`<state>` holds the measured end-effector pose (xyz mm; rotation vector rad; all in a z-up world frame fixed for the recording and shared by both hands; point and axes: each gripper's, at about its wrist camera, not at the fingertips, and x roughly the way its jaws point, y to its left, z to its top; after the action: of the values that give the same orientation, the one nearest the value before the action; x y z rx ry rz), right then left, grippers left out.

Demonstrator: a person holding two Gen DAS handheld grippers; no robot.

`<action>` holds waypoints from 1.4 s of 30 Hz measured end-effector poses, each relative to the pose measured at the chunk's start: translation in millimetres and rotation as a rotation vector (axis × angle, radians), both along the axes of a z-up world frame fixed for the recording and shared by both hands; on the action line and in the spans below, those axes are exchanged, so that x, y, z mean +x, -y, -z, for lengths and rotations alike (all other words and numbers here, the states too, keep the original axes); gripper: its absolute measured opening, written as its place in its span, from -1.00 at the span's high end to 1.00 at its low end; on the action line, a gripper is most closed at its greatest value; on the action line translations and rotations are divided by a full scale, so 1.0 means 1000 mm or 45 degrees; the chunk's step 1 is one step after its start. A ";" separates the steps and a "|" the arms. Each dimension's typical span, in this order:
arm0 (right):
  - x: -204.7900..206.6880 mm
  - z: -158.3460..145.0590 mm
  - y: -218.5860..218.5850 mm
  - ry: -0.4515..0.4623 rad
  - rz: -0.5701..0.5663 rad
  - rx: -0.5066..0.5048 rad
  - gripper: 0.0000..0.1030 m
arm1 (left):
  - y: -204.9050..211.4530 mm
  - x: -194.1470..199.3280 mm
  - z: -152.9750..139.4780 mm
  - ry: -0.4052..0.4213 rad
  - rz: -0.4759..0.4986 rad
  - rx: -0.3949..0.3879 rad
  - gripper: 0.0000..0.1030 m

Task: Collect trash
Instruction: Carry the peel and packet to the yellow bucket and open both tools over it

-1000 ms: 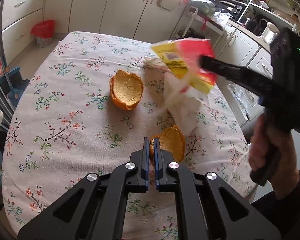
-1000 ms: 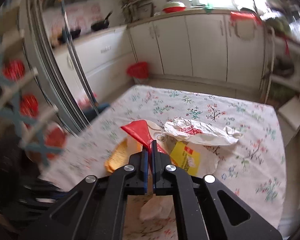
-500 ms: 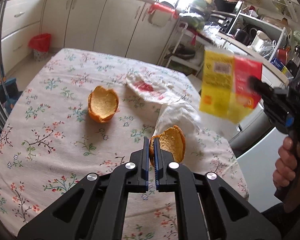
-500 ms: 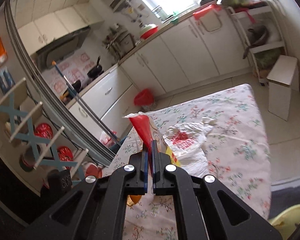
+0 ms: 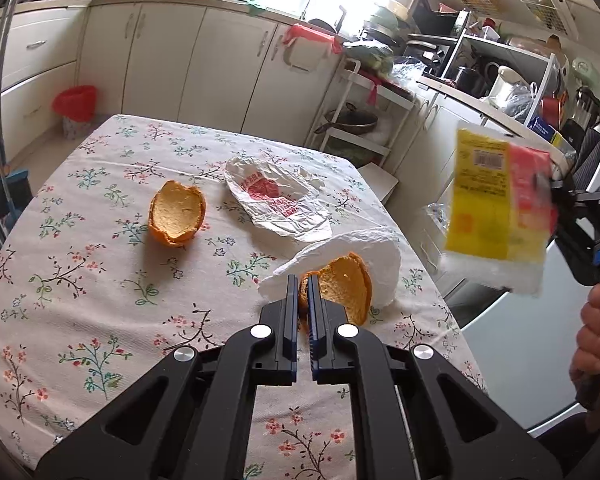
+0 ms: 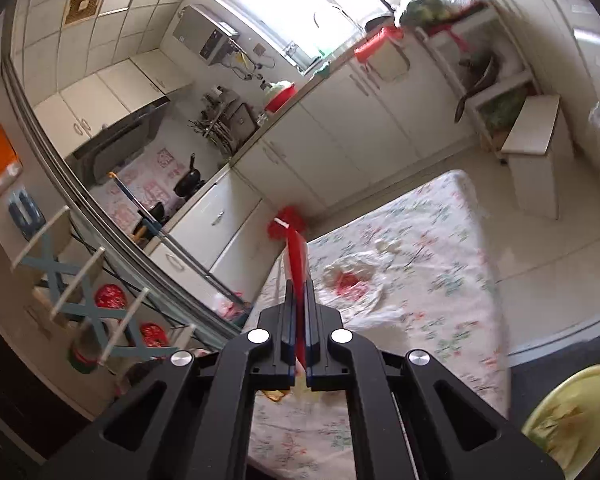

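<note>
Home kitchen: cabinets point(image 5: 236, 60), pans point(image 6: 190, 180), floral-cloth table point(image 5: 80, 280).

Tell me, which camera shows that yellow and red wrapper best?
The left wrist view: the yellow and red wrapper hangs broadside there, barcode side visible though blurred. The right wrist view shows only its red edge pinched in the right hand-held gripper.

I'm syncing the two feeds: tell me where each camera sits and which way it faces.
Left wrist: on the left gripper, facing across the table; shows orange peel gripped, the right hand and wrapper.
Right wrist: on the right gripper, tilted, facing the cabinets; grips the wrapper.
Shared: table, white bag.
</note>
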<state>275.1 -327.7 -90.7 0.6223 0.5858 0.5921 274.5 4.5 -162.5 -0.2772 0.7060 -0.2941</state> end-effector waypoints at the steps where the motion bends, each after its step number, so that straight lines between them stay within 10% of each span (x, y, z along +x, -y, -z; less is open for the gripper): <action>1: -0.002 -0.003 0.003 0.011 0.007 -0.003 0.93 | 0.001 0.001 0.000 0.001 -0.004 -0.003 0.92; 25: -0.057 0.000 0.081 0.029 0.201 -0.142 0.93 | 0.093 -0.010 -0.021 0.119 0.208 0.021 0.92; 42: -0.092 0.039 0.152 -0.158 0.463 -0.170 0.93 | 0.210 -0.043 -0.018 0.082 0.412 0.006 0.92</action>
<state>183.4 -479.3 -129.8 0.6230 0.6047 0.1724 231.8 -205.5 -144.9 -0.1469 0.6875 -0.6069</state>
